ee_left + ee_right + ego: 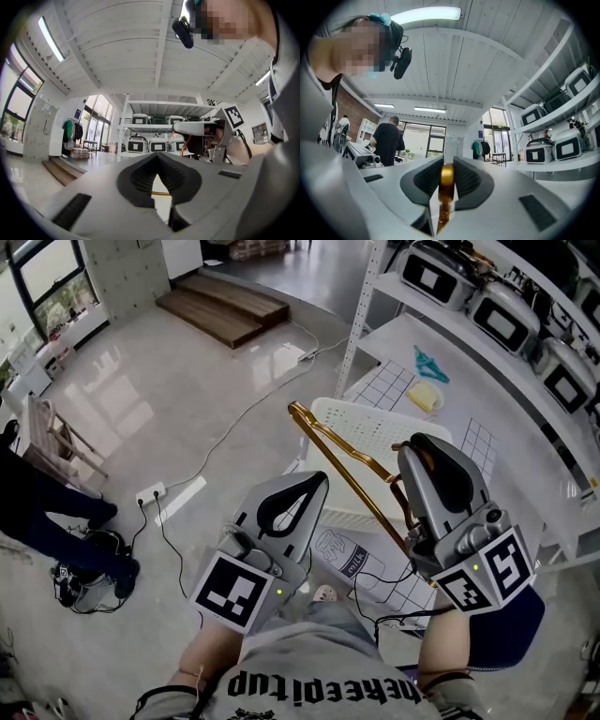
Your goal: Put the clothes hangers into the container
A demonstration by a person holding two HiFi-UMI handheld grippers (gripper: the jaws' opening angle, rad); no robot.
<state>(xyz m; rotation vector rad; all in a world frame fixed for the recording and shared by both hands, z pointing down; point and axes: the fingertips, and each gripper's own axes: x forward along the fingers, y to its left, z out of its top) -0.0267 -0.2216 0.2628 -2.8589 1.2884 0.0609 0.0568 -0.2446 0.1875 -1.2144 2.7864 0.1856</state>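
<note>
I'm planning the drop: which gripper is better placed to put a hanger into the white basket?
Right. The right gripper is shut on the gold hanger, held near the white basket. The left gripper is shut on nothing and sits farther from it.

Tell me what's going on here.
A person is working with a handheld gripper in each hand. The right gripper is shut on a gold clothes hanger and holds it up in the air, close to the white perforated container on the table. The hanger is not yet in the container. The left gripper is raised beside it, with its jaws together and nothing between them.
</note>
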